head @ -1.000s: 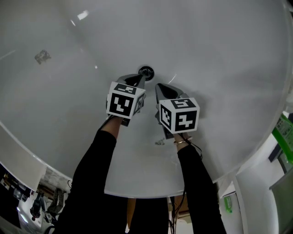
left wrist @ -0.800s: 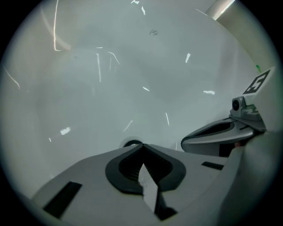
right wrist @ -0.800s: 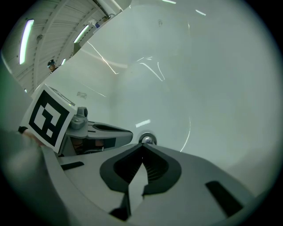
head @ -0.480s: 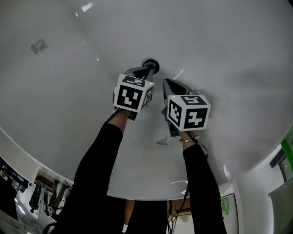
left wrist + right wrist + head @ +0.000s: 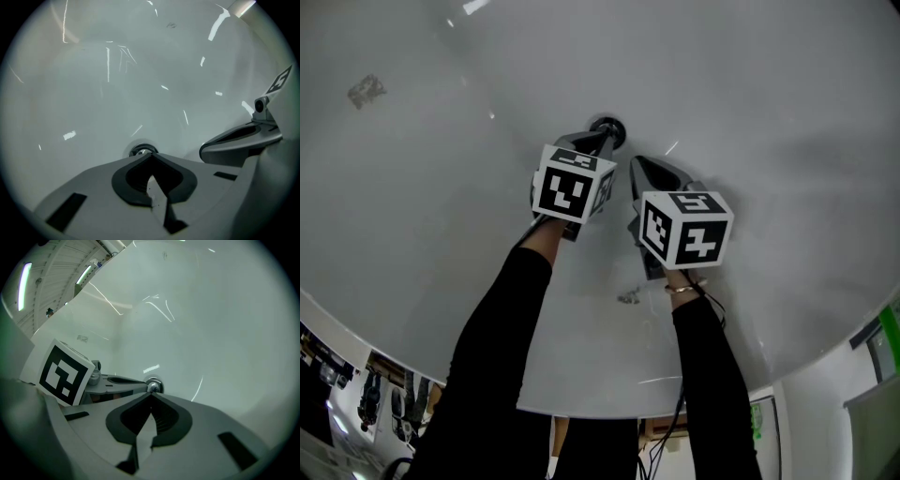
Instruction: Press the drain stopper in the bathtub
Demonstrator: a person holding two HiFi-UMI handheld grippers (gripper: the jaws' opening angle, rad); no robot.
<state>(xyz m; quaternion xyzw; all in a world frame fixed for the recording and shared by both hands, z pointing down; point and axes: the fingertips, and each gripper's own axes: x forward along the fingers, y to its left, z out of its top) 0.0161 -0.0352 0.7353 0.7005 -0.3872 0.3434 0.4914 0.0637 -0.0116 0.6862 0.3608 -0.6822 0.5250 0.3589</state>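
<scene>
The round chrome drain stopper (image 5: pixel 607 129) sits in the floor of the white bathtub (image 5: pixel 769 112). My left gripper (image 5: pixel 599 141) is shut, and its closed tip lies at the stopper's near edge. The left gripper view shows the stopper (image 5: pixel 142 150) just past the joined tips of the left gripper (image 5: pixel 149 155). My right gripper (image 5: pixel 637 169) is shut too and hovers just right of the stopper, a little nearer to me. In the right gripper view, the left gripper's fingers (image 5: pixel 123 383) reach the stopper (image 5: pixel 153 386), beyond the right gripper (image 5: pixel 151 395).
The tub's curved rim (image 5: pixel 581 405) runs along the bottom of the head view. A small grey mark (image 5: pixel 366 91) lies on the tub wall at far left. Another small speck (image 5: pixel 628 298) lies between my forearms. Dark clutter (image 5: pixel 356 394) stands outside the rim at lower left.
Both grippers have edged forward across the tub floor. The left tip now sits closer against the stopper. Both stay shut.
</scene>
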